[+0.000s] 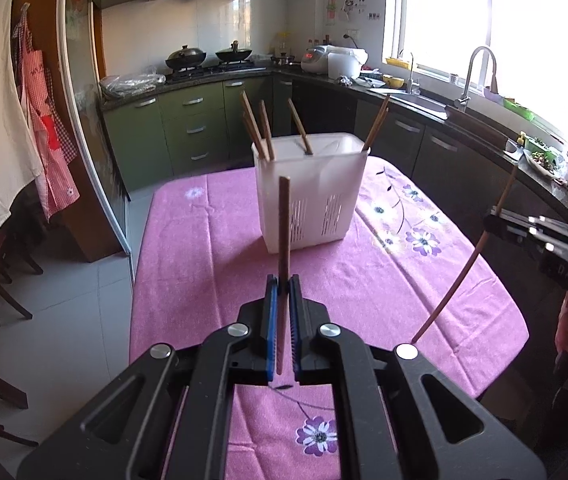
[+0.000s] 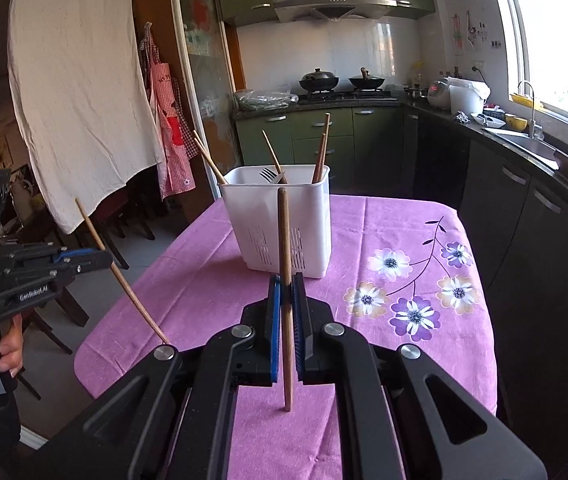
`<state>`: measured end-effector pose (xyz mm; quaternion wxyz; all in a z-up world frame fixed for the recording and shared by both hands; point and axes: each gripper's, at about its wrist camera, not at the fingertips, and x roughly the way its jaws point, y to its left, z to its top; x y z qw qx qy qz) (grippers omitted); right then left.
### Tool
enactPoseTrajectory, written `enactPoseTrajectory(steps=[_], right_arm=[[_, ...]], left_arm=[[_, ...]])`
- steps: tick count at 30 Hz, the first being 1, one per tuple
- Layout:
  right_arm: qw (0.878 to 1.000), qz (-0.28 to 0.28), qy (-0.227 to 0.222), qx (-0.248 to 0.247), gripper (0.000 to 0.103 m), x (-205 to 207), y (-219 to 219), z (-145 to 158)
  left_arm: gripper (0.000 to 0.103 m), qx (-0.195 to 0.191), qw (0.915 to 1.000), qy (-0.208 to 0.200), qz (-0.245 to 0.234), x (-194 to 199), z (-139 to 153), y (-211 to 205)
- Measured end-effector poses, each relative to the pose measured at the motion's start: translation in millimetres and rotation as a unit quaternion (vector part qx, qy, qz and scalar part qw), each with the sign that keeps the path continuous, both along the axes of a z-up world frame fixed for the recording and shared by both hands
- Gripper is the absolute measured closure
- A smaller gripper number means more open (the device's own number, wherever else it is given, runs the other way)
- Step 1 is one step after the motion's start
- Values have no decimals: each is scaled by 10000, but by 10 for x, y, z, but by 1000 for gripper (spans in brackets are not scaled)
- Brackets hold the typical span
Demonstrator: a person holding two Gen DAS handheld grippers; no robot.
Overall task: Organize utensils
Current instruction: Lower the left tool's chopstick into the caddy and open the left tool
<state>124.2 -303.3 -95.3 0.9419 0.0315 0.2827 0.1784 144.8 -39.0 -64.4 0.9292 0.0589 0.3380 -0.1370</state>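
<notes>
Above the pink table (image 1: 212, 264), your left claw (image 1: 283, 280) and right claw (image 2: 286, 280) each clamp one chopstick (image 1: 284, 232) before the white caddy (image 1: 308, 200).

Open tablecloth before the caddy; its mouth crowded at the corners

A bare stretch of the pink tablecloth (image 1: 212, 264) was seen between both grippers and the white utensil caddy (image 1: 308, 204), with nothing standing on it to block an approach. The caddy's open top was partly taken up by leaning chopsticks (image 1: 256, 128) at the left corner, one (image 1: 300, 127) near the middle and more (image 1: 376, 124) at the right corner, and by a fork (image 2: 270, 176); gaps were left between them. To the right, the table edge was flanked closely by dark cabinets (image 2: 524, 216).
</notes>
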Motion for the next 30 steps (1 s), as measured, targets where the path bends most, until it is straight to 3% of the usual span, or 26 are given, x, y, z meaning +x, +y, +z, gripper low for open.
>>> enactPoseTrajectory(steps=[8, 15, 22, 26, 30], right_arm=[[9998, 54, -23, 188, 96, -22, -79, -27], [9994, 64, -50, 328, 96, -51, -175, -54], [9993, 72, -11, 373, 96, -43, -253, -86], [9992, 84, -3, 391, 96, -26, -265, -91], [9991, 95, 8, 411, 96, -8, -268, -113]], left_arm=[[97, -193, 9994, -73, -265, 235, 429, -152], [97, -467, 9977, -75, -477, 670, 979, -310], [97, -329, 9978, -512, -276, 1049, 1476, -478], [97, -180, 9979, -619, -80, 1301, 1550, -550], [97, -75, 9983, -573, 109, 1579, 1440, -589]])
